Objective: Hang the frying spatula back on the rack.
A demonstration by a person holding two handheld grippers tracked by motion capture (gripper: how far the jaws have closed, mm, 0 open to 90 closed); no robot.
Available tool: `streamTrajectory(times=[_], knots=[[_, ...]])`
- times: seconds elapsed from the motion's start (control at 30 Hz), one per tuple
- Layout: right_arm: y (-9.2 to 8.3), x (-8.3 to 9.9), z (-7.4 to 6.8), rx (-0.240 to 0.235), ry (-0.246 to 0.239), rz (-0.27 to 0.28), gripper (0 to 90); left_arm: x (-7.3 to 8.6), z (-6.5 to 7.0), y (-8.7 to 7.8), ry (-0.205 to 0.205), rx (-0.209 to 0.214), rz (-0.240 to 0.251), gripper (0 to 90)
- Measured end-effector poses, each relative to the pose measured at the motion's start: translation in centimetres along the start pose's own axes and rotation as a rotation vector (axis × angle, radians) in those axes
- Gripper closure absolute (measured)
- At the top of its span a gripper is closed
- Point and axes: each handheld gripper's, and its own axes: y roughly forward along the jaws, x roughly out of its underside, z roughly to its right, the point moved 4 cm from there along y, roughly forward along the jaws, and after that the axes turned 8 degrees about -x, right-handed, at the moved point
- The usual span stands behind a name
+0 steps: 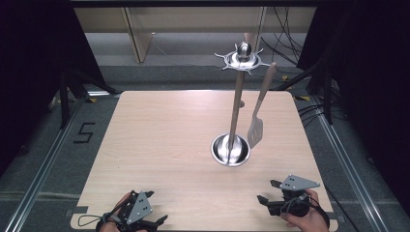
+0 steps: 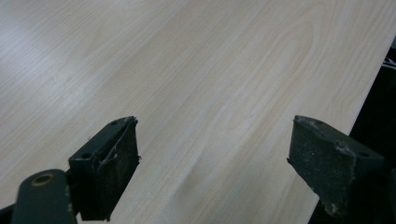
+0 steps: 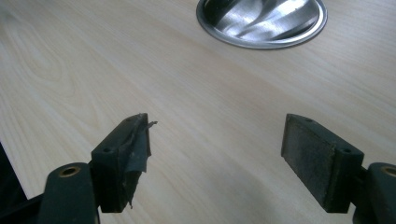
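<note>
Both grippers sit at my near edge of the bench (image 1: 159, 140), left gripper (image 1: 153, 221) and right gripper (image 1: 266, 192), each with fingers spread wide and nothing between them. Beyond the right one I've got the steel stand (image 1: 231, 149) mid-bench, its round base flat on the wood. One spatula (image 1: 256, 126) hangs from its top hooks, so I'd judge work not yet begun, the reach still ahead.
</note>
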Motion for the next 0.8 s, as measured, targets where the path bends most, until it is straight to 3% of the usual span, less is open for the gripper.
streamTrajectory(times=[0.03, 0.07, 0.1, 0.13, 0.27, 0.37, 0.4, 0.47, 0.57, 0.67, 0.73, 0.8], knots=[[0.1, 0.1, 0.0, -0.011, -0.003, -0.004, 24.6, 0.0, 0.0, 0.0, -0.001, 0.002, -0.001, 15.2], [-0.1, 0.2, 0.0, 0.01, -0.015, -0.011, 24.7, 0.0, -0.1, 0.0, 0.016, 0.001, -0.012, 15.2], [-0.1, 0.4, -0.4, 0.011, 0.017, -0.012, 24.6, 0.0, 0.0, 0.0, 0.008, 0.001, -0.006, 15.2], [-0.1, 0.4, -0.2, 0.012, -0.017, -0.008, 24.6, 0.0, -0.1, 0.0, 0.013, 0.0, -0.01, 15.2], [-0.2, 0.8, -0.7, 0.01, 0.005, -0.007, 24.4, 0.0, 0.0, 0.0, 0.002, -0.001, -0.002, 15.2], [-0.4, 1.0, -0.6, 0.022, -0.025, -0.011, 24.3, 0.0, 0.0, 0.0, 0.001, -0.001, -0.002, 15.2], [-0.5, 1.1, -1.0, 0.017, 0.012, -0.017, 24.3, 0.0, 0.0, 0.0, 0.002, -0.001, -0.002, 15.2], [-0.6, 1.1, -0.7, 0.016, -0.02, -0.014, 24.3, 0.0, 0.0, 0.0, 0.001, -0.001, -0.001, 15.2], [-0.6, 1.2, -0.8, 0.0, -0.026, -0.011, 24.2, 0.0, -0.1, 0.0, 0.002, -0.002, 0.001, 15.2], [-0.8, 1.4, -0.8, 0.027, -0.02, -0.009, 24.3, 0.0, -0.1, 0.0, 0.002, -0.003, 0.0, 15.2], [-0.8, 1.4, -0.8, 0.019, -0.007, -0.011, 24.2, 0.1, -0.1, 0.0, 0.005, -0.003, 0.0, 15.2], [-0.8, 1.5, -0.8, 0.002, -0.024, -0.013, 24.2, 0.1, -0.2, 0.0, 0.007, -0.004, -0.001, 15.2]])
